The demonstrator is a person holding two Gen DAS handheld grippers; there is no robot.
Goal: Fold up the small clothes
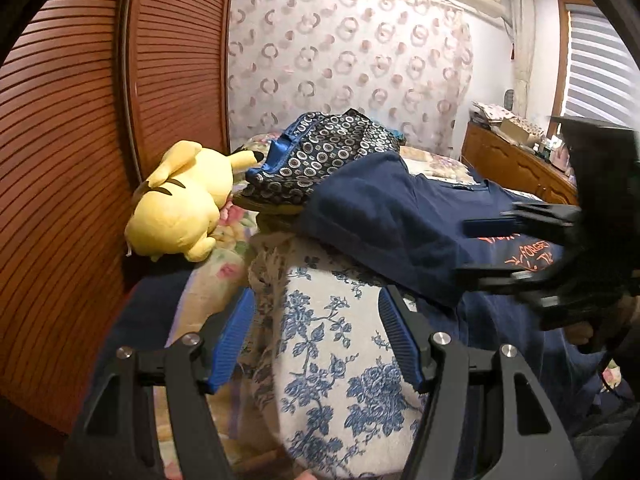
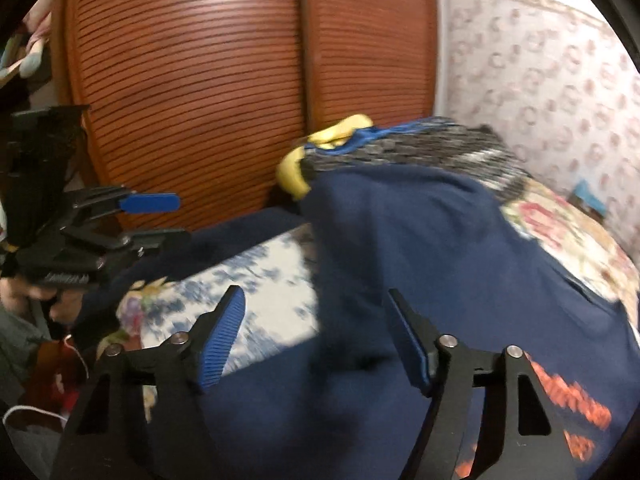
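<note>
A navy T-shirt (image 1: 392, 208) with orange print lies spread on the bed, one part draped up over a patterned cushion; it fills the right wrist view (image 2: 420, 260). My left gripper (image 1: 316, 300) is open and empty above a blue-flowered pillow (image 1: 332, 360), left of the shirt. My right gripper (image 2: 316, 300) is open and empty just above the shirt near its left edge; it also shows at the right of the left wrist view (image 1: 480, 248), over the orange print. The left gripper shows at the left of the right wrist view (image 2: 176, 220), open.
A yellow plush toy (image 1: 180, 204) lies by the wooden slatted wardrobe doors (image 1: 80, 140). A dark ring-patterned cushion (image 1: 320, 156) sits behind the shirt on the floral bedspread (image 2: 560, 232). A wooden dresser (image 1: 516, 164) stands at the far right.
</note>
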